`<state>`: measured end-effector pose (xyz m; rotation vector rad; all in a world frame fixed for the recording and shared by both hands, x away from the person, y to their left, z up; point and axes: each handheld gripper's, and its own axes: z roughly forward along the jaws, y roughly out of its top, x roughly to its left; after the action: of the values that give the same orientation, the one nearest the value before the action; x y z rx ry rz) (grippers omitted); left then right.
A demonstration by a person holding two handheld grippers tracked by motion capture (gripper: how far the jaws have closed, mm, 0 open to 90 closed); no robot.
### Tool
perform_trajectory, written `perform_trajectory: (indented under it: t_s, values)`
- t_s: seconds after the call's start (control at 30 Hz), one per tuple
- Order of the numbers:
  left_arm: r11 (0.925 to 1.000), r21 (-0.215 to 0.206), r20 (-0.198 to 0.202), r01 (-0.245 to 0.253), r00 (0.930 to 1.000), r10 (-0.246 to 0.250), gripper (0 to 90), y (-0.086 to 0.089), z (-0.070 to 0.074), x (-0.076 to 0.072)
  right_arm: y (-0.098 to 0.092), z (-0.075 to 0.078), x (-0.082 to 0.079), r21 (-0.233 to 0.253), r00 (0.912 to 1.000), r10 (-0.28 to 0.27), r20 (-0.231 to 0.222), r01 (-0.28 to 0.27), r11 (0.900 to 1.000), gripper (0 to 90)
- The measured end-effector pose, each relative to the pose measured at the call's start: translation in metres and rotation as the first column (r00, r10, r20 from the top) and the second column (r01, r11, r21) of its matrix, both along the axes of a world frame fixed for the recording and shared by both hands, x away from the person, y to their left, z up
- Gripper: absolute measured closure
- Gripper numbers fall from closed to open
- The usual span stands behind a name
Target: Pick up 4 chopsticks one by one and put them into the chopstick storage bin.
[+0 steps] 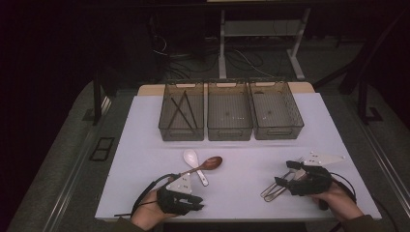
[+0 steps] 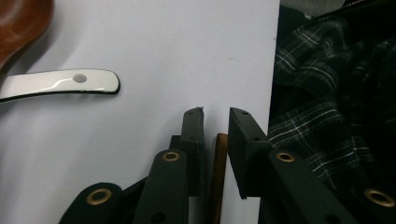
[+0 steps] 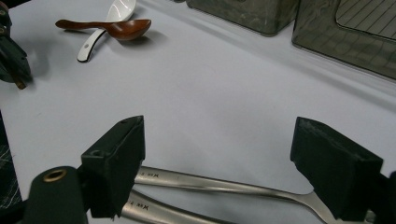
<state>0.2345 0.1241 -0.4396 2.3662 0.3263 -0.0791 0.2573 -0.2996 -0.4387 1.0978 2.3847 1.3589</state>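
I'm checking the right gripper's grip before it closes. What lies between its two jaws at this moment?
Two metal utensil handles lie on the white table between the open jaws of the right gripper, seen in the right gripper view.

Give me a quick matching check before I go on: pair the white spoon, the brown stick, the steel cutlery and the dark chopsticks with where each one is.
Things:
1. white spoon
2. brown stick
3. steel cutlery
4. dark chopsticks

Places:
A. between the left tongs
B. in the left bin
C. crossing the brown spoon
D. on the table, between the open right tongs

Pairs: 1-C, 2-A, 3-D, 4-B
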Motion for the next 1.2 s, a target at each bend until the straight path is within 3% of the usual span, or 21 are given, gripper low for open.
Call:
perform_trajectory:
  t_s: [0.17, 0.47, 0.77, 1.2]
  values:
    - [0.9996, 0.027, 0.011, 0.011, 0.9999, -0.011, 77.5, -0.003, -0.002, -0.002, 0.000, 0.000, 0.000, 0.001, 1.0000, -0.002, 0.000, 0.002, 1.000, 17.4]
    - [0.9995, 0.032, 0.038, -0.002, 0.9993, 0.000, 83.3, -0.002, 0.000, 0.000, 0.000, 0.000, 0.000, 0.001, 1.0000, -0.002, 0.002, 0.002, 1.000, 17.4]
    - [0.9984, 0.027, 0.064, -0.049, 0.9968, 0.047, 84.0, 0.002, 0.003, 0.016, 0.001, 0.000, 0.000, -0.002, 1.0000, -0.002, 0.000, 0.002, 1.000, 17.4]
    - [0.9883, 0.058, 0.111, -0.141, 0.9846, 0.134, 84.0, 0.007, 0.000, 0.044, 0.002, 0.000, 0.000, -0.005, 1.0000, -0.002, -0.003, 0.002, 1.000, 17.4]
